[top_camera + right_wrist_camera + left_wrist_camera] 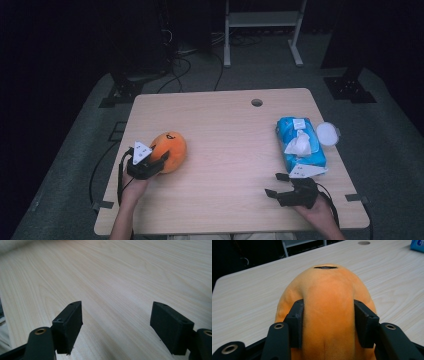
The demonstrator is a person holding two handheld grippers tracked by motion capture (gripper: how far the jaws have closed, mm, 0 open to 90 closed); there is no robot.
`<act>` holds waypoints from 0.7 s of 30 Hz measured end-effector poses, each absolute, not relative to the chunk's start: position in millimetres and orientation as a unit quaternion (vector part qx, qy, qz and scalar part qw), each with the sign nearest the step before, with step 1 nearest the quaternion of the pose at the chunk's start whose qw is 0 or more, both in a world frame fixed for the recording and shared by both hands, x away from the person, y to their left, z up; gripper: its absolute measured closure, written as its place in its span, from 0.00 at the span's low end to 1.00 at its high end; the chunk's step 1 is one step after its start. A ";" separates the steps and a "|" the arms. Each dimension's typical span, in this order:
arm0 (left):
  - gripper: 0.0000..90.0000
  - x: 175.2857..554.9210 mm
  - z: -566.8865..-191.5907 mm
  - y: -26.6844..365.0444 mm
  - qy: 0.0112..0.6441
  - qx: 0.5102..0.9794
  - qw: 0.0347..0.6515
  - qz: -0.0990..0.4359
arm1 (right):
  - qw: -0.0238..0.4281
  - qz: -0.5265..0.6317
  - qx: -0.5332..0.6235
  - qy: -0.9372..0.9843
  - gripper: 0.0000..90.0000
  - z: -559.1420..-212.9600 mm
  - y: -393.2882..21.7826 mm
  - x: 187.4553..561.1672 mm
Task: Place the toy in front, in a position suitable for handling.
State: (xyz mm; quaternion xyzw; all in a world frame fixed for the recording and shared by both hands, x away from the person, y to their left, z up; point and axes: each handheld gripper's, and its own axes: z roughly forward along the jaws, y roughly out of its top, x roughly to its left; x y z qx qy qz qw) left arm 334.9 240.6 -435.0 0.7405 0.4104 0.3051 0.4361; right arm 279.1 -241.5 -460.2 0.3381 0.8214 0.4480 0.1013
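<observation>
Near the desk's [225,130] left edge, toward the front, lies an orange plush toy [172,150], round and soft, with a small dark mark on its upper side. The left gripper [159,162] comes at it from the front-left corner, the person's left hand [132,187] behind it and a grey three-cornered plate on top. In the left gripper view the two black jaws stand on either side of the plush toy [329,315] and press into its fabric, which bulges between and around the pads; the left gripper [328,325] is clamped on the toy. The toy rests on the desk surface [249,297], and a dark slit shows on its far end.

The middle of the desk is bare pale wood, with a round cable hole [257,102] near the back edge.

Toward the right edge lies a blue pack of wet wipes [300,142], long side running front to back, with a white wipe [299,145] pulled up out of its opening. Just beside it, at the right edge, is a white round lid [327,133]. In front of the pack, near the front-right corner, the right gripper [274,184] sits low over the desk, held by the right hand [317,210] and pointing left. In the right gripper view its jaws stand wide apart over bare wood [112,285], the right gripper [117,327] holding nothing.
</observation>
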 end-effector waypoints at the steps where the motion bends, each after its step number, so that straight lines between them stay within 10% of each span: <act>1: 0.56 334.9 -435.0 240.6 0.410 0.740 0.436 0.305 | 0.101 0.448 0.338 0.821 0.27 -460.2 -241.5 279.1; 21: 0.58 325.7 -412.3 234.0 0.397 0.713 0.516 0.259 | 0.101 0.451 0.346 0.816 0.27 -461.0 -244.3 280.7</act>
